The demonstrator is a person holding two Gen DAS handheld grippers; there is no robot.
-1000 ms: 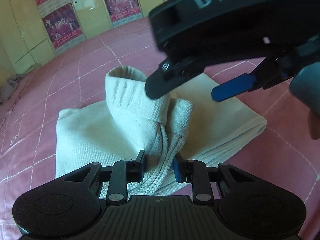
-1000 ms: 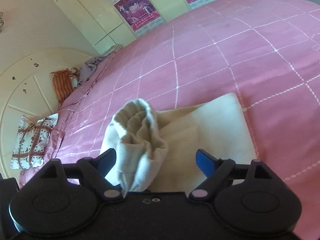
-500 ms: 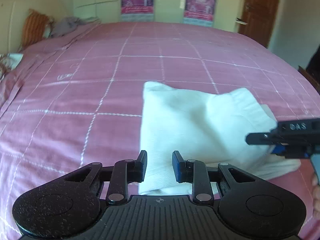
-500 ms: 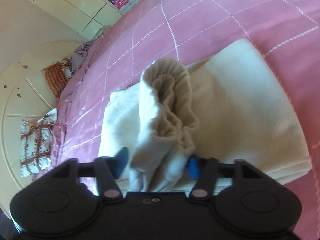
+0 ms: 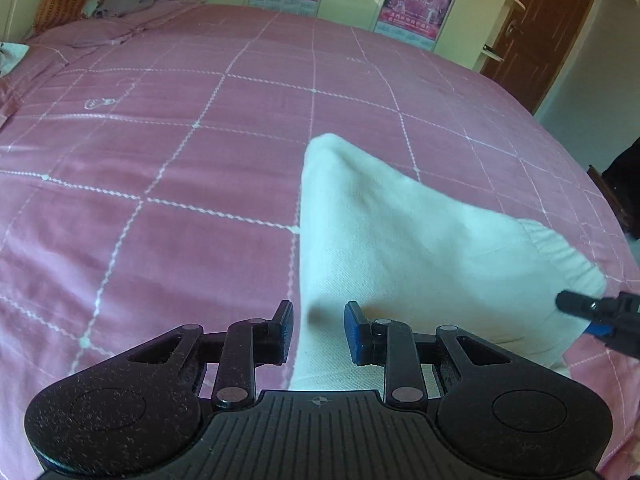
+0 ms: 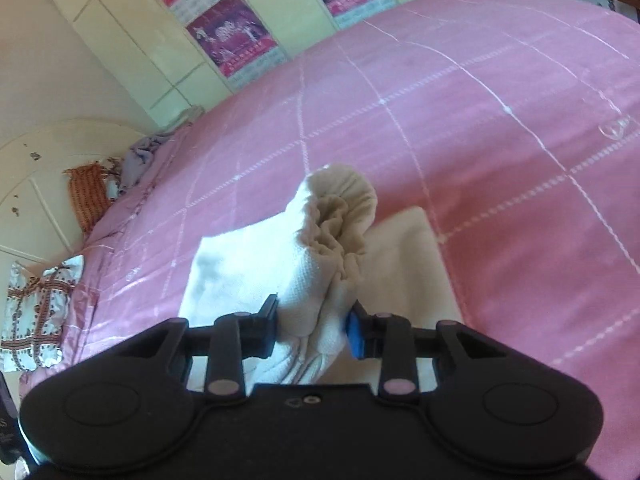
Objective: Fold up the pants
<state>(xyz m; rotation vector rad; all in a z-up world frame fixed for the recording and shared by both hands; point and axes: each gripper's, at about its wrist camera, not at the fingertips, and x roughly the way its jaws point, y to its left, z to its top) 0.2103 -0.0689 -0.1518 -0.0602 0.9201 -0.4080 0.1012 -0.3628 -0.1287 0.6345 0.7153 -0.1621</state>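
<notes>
The cream pants (image 5: pixel 400 248) lie partly folded on the pink bed. My left gripper (image 5: pixel 318 330) is shut on the near left corner of the cloth, which runs up between its jaws. My right gripper (image 6: pixel 314 330) is shut on the bunched waistband of the pants (image 6: pixel 336 232) and holds it raised over the flat folded part. The right gripper's tip also shows at the right edge of the left wrist view (image 5: pixel 592 308), at the gathered waistband corner.
The pink checked bedspread (image 5: pixel 180 160) stretches all around the pants. Pillows and loose clothes (image 6: pixel 92 196) lie by the headboard. Cream wardrobes with posters (image 5: pixel 416 0) stand behind the bed, and a brown door (image 5: pixel 536 28) is at the right.
My right gripper closed on the bunched waistband and lifted it. My left gripper swung round to the left corner of the pants and holds it there.
</notes>
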